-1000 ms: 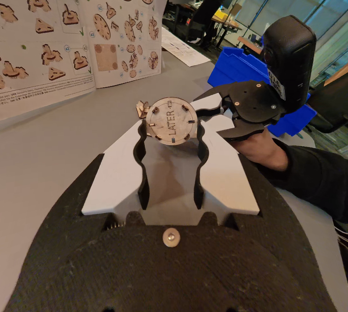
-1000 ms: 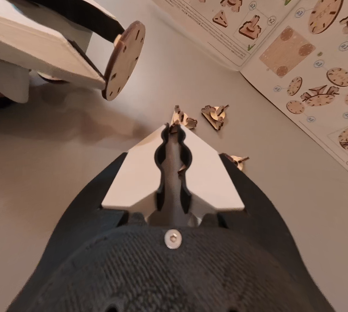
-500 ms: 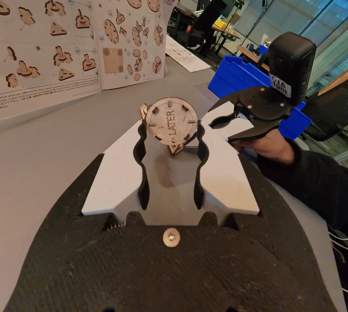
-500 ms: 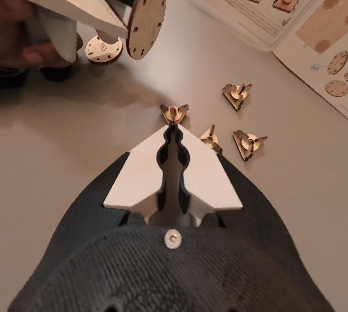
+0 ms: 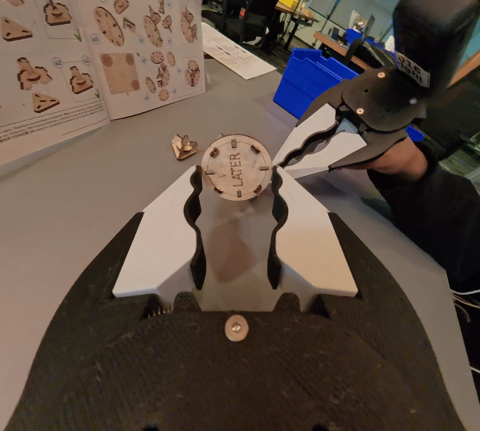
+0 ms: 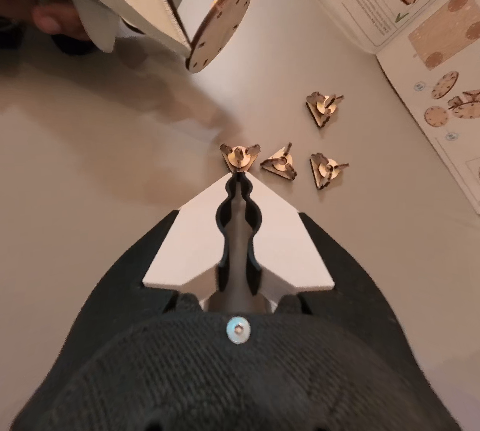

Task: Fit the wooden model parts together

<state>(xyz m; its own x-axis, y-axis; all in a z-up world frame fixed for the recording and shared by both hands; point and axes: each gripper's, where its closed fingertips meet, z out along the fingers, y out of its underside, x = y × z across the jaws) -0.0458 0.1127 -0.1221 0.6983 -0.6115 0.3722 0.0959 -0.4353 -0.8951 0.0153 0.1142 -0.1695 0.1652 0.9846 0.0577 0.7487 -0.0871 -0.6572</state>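
A grey table (image 5: 78, 197) carries everything here. Against its far edge leans an open instruction booklet (image 5: 104, 28) printed with pictures of wooden parts, a loose paper sheet (image 5: 233, 57) lies beyond it, and a blue bin (image 5: 306, 78) stands toward the far right corner.

The left tongs (image 5: 237, 174) grasp a round wooden disc (image 5: 237, 167) by its rim, both pads pressed to its edge, so it is held up off the table, face toward the camera; small tabs poke through several of its slots. Seen from the other side, the same disc (image 6: 220, 28) hangs tilted above the table.

The right tongs (image 6: 238, 174) are clenched, their tips pinching the thin peg of a small triangular wooden piece (image 6: 239, 157), which seems lifted clear of the table. In the left view these tongs (image 5: 279, 165) have their tips just beside the disc's right edge.

Three more triangular pieces (image 6: 279, 162) (image 6: 327, 167) (image 6: 323, 108) lie loose on the table near the booklet, not joined to anything.
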